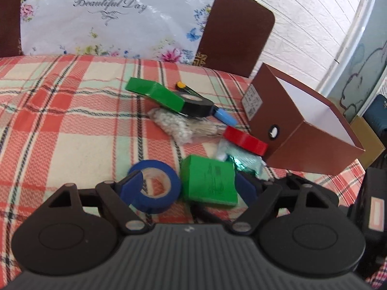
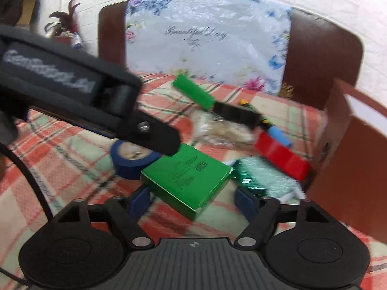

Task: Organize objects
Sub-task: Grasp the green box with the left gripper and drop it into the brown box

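**Closing in on the green box, nothing lifted yet**

Step in hand, as I judge it: picking from the pile on the plaid tablecloth [image 1: 60, 111] to load the brown box [image 1: 302, 142], which stands open at the right edge of the clutter.

Right gripper [image 2: 193, 199]: low and level, pointed at the flat green box [image 2: 186, 176]. Fingers spread wide, one to each side of the box's near end, apparently not touching it. Holding nothing.

Left gripper [image 1: 188, 188]: also low, fingers wide apart and empty. Blue tape roll [image 1: 154, 186] lies at its left finger, the green box between the fingers' line. Its body crosses the right wrist view, upper left, hanging above the tape.

Behind: red tape roll [image 1: 245, 141] leaning at the brown box wall, black tape roll [image 1: 196, 106], a second green box [image 1: 154, 93].

Next move likely calls for one gripper only: right fingers nip the box edges squarely, then lift and carry right. Both tools crowd one spot, so collision is a risk.
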Demonstrator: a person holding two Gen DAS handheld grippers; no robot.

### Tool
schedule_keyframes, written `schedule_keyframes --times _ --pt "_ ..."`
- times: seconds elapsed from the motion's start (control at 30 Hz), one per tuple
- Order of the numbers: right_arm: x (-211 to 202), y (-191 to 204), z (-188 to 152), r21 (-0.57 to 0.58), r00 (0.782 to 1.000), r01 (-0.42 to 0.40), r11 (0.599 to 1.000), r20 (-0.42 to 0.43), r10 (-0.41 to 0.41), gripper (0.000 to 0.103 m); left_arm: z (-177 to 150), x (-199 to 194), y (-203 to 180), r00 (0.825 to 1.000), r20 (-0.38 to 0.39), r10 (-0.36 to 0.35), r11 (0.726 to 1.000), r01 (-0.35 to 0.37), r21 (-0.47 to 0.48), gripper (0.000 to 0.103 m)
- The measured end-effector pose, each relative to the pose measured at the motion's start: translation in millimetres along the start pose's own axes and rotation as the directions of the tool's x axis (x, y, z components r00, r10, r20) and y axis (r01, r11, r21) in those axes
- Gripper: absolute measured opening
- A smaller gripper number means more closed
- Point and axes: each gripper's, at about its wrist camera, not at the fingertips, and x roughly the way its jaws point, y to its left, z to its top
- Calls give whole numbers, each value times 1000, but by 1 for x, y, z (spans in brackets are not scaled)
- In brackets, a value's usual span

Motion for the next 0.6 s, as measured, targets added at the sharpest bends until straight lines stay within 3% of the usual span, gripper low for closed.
schedule_keyframes --times 0.13,0.33,0.43,0.53,0.6 --pt "0 -13 -2 54 1000 22 998 0 -22 65 -2 8 -5 1000 -28 -9 1000 9 8 83" --pt "-3 -8 -4 11 1000 -5 1000 8 5 69 16 21 -24 998 -31 -49 996 51 70 83" --pt "2 -9 -3 17 1000 -15 1000 0 15 67 27 40 -28 995 -76 -57 992 65 104 78" --pt "7 -14 -1 39 999 -48 998 -6 48 65 27 65 -24 983 -171 -64 992 81 95 63" --pt "9 -15 0 42 998 -57 997 0 57 63 23 72 -19 981 -187 -58 993 75 86 62"
